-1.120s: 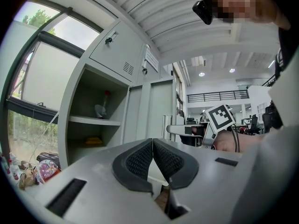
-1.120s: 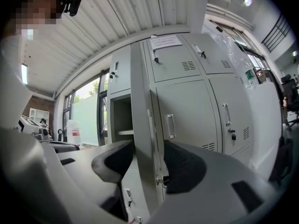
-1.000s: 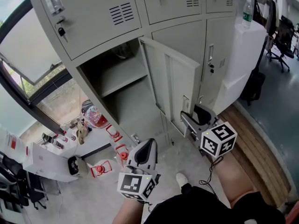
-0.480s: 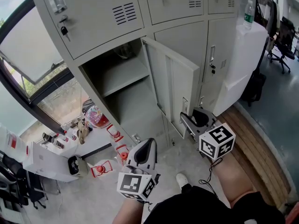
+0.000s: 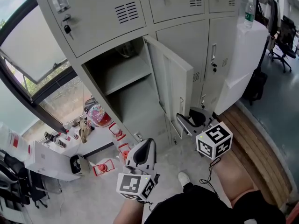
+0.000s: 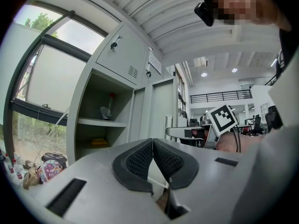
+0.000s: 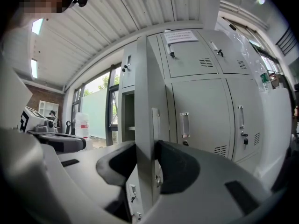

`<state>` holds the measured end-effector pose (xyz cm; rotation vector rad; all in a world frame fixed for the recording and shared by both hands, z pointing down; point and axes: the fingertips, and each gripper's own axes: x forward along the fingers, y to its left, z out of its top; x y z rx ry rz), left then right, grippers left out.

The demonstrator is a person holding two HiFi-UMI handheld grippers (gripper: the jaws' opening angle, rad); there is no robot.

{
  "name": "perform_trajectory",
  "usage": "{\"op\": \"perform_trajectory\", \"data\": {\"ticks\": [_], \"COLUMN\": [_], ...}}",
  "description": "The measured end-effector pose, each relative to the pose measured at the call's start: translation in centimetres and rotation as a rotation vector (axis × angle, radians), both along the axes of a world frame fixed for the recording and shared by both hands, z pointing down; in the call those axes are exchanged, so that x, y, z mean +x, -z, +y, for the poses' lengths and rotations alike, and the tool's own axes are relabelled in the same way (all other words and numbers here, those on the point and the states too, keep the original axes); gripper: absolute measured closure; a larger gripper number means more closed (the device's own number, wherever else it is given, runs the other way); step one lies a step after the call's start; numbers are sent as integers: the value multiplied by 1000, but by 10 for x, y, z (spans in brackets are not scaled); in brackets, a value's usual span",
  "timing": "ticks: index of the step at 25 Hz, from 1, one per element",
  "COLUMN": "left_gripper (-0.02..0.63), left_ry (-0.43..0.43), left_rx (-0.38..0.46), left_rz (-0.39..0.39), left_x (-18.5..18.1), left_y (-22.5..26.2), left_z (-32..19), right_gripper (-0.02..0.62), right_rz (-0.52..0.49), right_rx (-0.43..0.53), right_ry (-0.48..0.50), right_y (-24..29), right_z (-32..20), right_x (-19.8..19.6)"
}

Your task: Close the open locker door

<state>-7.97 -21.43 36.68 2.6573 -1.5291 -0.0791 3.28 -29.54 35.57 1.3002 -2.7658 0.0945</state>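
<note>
We cannot tell what the small red things [image 5: 103,166] on the floor [image 5: 88,195] are, and the yellow thing [image 6: 99,142] inside the open locker [image 6: 100,106] is too small to name. The top lockers [image 5: 93,13] are cut off by the upper edge of the head view. The lower end of the locker door [image 7: 145,101] is hidden in the right gripper view.

— What sits in your right tongs [image 7: 145,149]?
— The free edge of the open locker door [image 7: 142,87], upright, with one of my pads against each face. My tongs are opening.
— And beyond it?
— Shut lockers [image 7: 205,101] with handles and vents to its right, and a window [image 7: 96,111] to its left.
</note>
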Motion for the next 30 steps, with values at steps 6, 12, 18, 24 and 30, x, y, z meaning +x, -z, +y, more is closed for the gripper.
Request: {"op": "perform_trajectory", "data": {"ticks": [6,12,18,24,30], "left_gripper": [588,588,588,588,588], "left_ry": [22,52,92,128,161], "left_rx": [5,5,-2,-7,-6], "left_rz": [5,13,12,-1,-24], "left_x": [-9,-19,-28,-34,-40], "left_y": [2,3,0,0,2], "left_z": [6,12,16,23,28], "right_gripper": [403,394,391,396,405], "right_rz": [13,21,21,10,16], "right_rx": [-10,-6,12,39,38], "right_ry": [48,102,136,178,251], "right_y": [-1,-1,-1,-1,-2], "right_z": [7,14,18,21,22], "right_x": [-21,-43,-60,-74,-96]}}
